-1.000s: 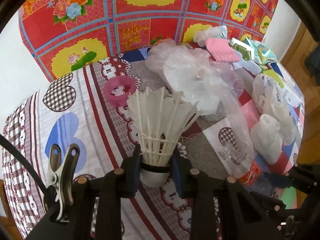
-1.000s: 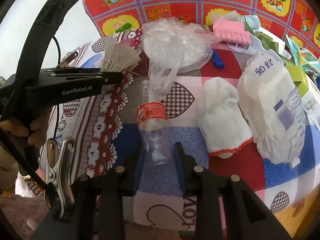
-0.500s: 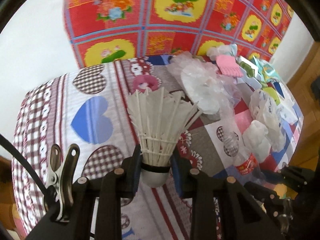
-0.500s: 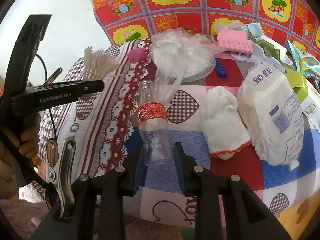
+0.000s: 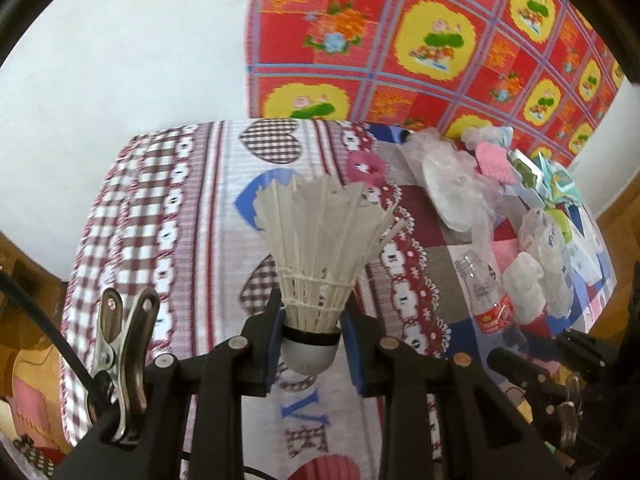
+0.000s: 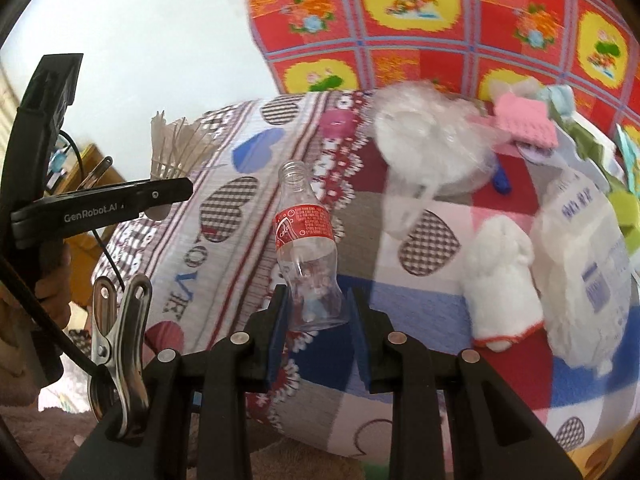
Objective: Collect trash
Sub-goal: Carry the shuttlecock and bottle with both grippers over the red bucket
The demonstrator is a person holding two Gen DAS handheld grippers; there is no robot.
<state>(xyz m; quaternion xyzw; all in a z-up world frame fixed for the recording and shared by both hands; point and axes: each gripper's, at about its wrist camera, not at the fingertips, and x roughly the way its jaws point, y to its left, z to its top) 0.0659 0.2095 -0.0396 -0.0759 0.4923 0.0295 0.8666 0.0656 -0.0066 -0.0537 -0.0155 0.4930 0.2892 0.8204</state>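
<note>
Left wrist view: your left gripper [image 5: 312, 344] is clamped on the shuttlecock [image 5: 320, 248] at its cork base, low center of frame, feathers fanning up toward mid frame over the bed cover [image 5: 192, 220]. Right wrist view: your right gripper [image 6: 316, 320] pinches the bottle [image 6: 306, 248] near its bottom, center frame, neck pointing up, cap off, red label mid body. Same view shows the left gripper [image 6: 168, 200] at left edge with the feathers at upper left. The shuttlecock looks very light and fragile; feathers would probably crush or snap, so the cork is the right place to hold, keep it there. The bottle looks empty, thin clear plastic, light, likely slick and easy to dent; the waist just above the base gives the pads a seat, so don't squeeze harder. Other likely trash on the cover: plastic bag [image 6: 432, 136] upper center, white pack [image 6: 580, 256] at right edge, white sock [image 6: 500, 276] just beside it, pink ring [image 6: 334, 122] upper center. No bin shows in either view, so you can't tell where the drop goes.
</note>
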